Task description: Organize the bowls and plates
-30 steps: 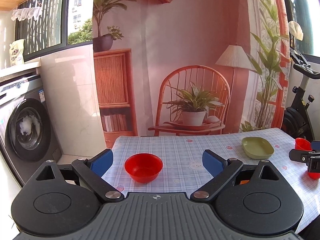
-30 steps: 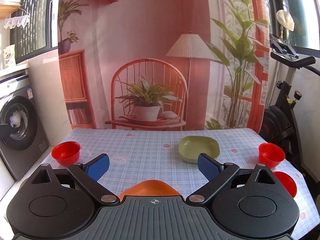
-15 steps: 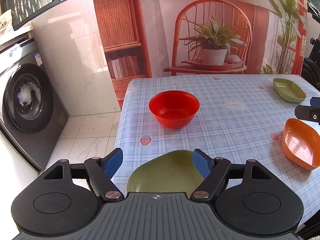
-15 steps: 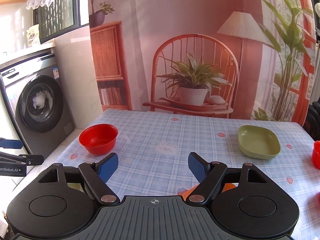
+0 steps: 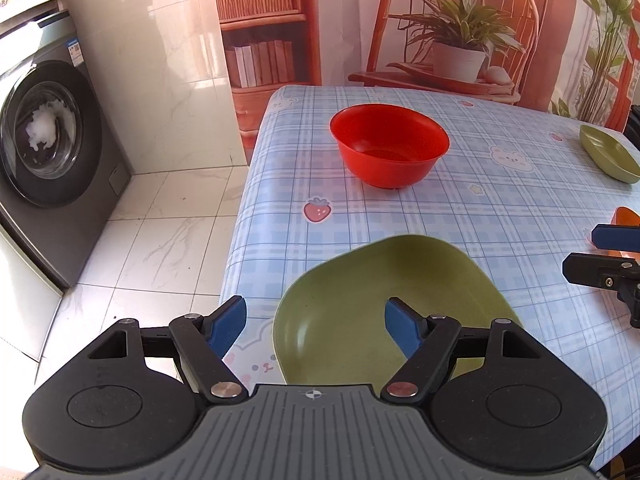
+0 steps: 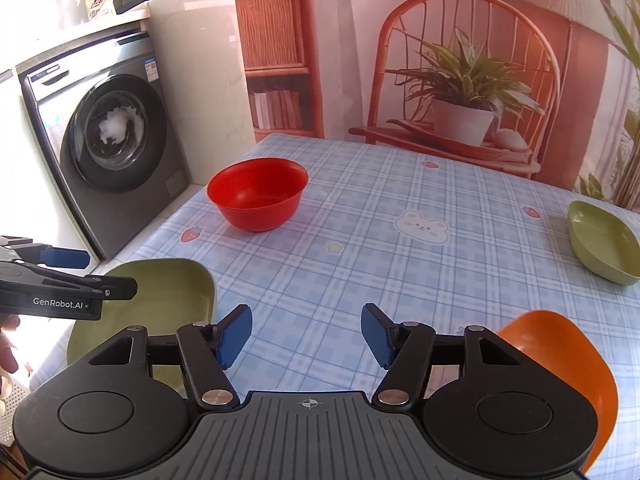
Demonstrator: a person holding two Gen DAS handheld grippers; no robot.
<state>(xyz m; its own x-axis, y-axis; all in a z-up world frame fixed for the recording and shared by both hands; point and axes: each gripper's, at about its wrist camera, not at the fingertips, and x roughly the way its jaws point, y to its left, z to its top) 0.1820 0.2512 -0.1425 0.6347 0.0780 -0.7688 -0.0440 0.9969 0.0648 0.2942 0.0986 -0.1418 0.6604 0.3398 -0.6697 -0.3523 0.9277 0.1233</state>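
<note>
The green plate (image 5: 360, 300) sits at the table (image 5: 520, 200) edge. The left claw (image 5: 316, 326), jaws apart, straddles its rim, not touching. The right claw (image 6: 306, 334) has been closing on nothing.

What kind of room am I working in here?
Probably a home laundry or utility corner staged as a dining spot: a front-loading washing machine stands beside the table with its checked cloth, on a tiled floor, before a printed backdrop.

Table under a blue-and-white checked plastic cloth (image 6: 400, 264) with bear and strawberry prints. Round red plastic bowl (image 6: 258, 194) toward far left corner. Nearer than bowl, at left edge: olive-green rounded-square plate (image 5: 384, 304). Right of bowl, far edge: second green dish (image 6: 602, 246). Near right: orange plastic plate (image 6: 560, 344).
</note>
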